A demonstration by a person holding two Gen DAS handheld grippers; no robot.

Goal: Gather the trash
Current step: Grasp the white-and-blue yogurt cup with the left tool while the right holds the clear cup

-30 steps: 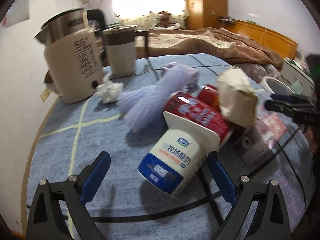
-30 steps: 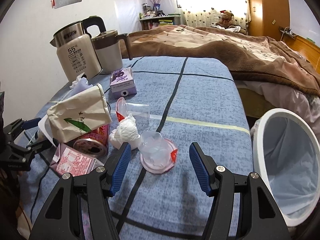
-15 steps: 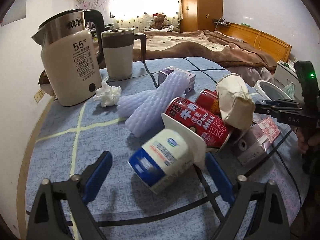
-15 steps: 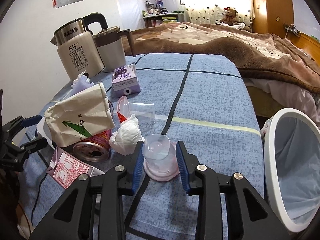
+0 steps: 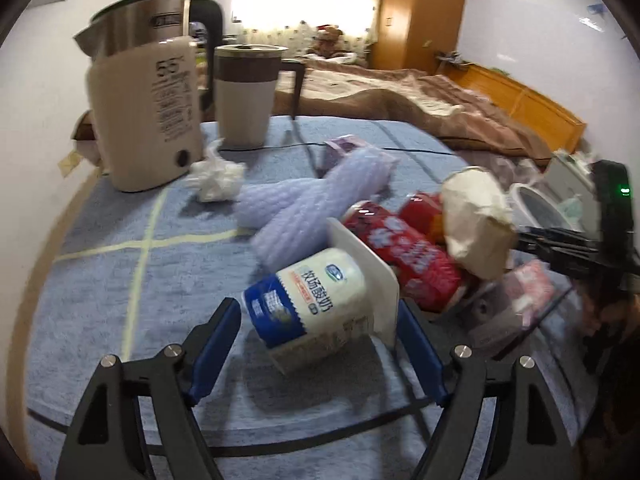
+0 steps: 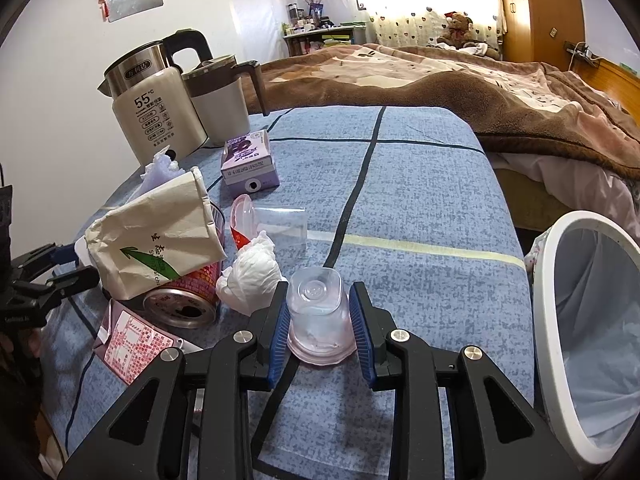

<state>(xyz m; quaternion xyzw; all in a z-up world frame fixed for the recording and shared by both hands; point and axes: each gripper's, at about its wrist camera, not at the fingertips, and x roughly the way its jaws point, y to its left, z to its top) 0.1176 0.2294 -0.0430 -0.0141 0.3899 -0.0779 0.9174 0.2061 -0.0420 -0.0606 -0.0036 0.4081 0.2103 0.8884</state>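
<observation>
Right hand-held gripper: blue-padded fingers pressed against both sides of an upturned clear plastic cup, pinching it; the cup's pink-tinged rim rests on the desk.
Left hand-held gripper: fingers spread, one on each side of a blue-and-white yogurt cup lying on its side; whether the pads touch the cup cannot be told, as the view is blurred.
Desk: covered with a blue cloth with dark and pale yellow lines.
Trash near the yogurt cup: a red drink can lying on its side just behind it, with a crumpled beige paper bag resting on the can.
Trash near the clear cup: a crumpled white tissue just to its left, touching the left finger of the right hand-held gripper; a flattened pink carton lies beside the can's open end.
Further trash: a lavender ribbed foam sleeve, a second white tissue wad beside the kettle, a purple drink box, and a clear plastic cup on its side.
Appliances: a cream-and-steel electric kettle and a beige lidded jug stand together at the far left of the desk.
Bin: a white-rimmed waste bin with a pale liner stands off the right edge of the desk.
Background: a bed with a brown blanket.
</observation>
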